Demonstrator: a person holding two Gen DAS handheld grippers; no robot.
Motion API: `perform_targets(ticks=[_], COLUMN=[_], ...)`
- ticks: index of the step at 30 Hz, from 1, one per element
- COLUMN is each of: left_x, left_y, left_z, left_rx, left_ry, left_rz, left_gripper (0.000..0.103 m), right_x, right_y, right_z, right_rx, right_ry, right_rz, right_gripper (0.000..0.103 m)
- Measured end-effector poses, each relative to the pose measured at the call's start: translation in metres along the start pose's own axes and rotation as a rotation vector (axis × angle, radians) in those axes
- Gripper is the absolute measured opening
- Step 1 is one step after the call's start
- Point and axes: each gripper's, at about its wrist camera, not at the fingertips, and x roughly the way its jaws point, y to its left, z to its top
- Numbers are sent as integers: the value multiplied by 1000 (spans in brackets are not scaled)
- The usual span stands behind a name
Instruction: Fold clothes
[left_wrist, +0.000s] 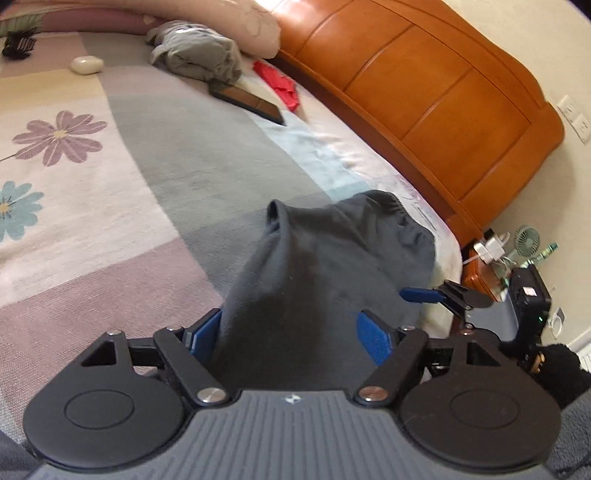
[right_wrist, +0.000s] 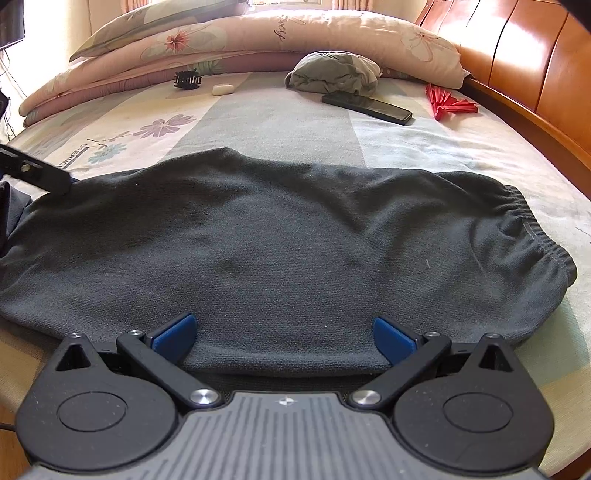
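Bed (right_wrist: 280, 122): a flat sheet of woven cloth in pale pink, grey and cream bands, printed with purple and teal flowers; beside one flower runs small lettering, of which only "DREAM" reads, the rest cut off by the garment. Headboard (left_wrist: 424, 85): curved, glossy orange-brown wood in raised panels. Quilts (right_wrist: 229, 40): a folded stack of pink floral bedding at the far end, with a cursive word too distorted to read.

Garment (right_wrist: 288, 251): dark grey knit, finely ribbed in texture, spread flat across the near part of the bed with a gathered elastic hem at its right end; its left end is cut off by the frame. In the left wrist view it rises as a draped fold (left_wrist: 325, 266).

Left hand-held gripper (left_wrist: 291, 334): blue pads spread wide, dark cloth lying between them; whether it is gripped cannot be told. Right hand-held gripper (right_wrist: 284, 338): pads wide apart, straddling the garment's near edge, clamping nothing.

Smaller items at the far end: a crumpled olive-grey bundle (right_wrist: 332, 74), a black phone (right_wrist: 367, 107), a red pleated object (right_wrist: 448, 101), a white oval case (right_wrist: 222, 89) and a black claw clip (right_wrist: 187, 79).
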Motion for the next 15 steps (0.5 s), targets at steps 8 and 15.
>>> perform_targets(ticks=[8,15], left_x=[-6,29], left_y=[-44,-19], left_z=[-7,-1], left_rx=[229,109], left_ry=[-18,81], left_rz=[70,98], left_gripper=[80,81], right_x=[0,0], right_y=[2,3], right_z=[-1,-1], right_rx=[7,13], right_ry=[-9,-15], right_rz=[-10,-24], right_gripper=[103,103])
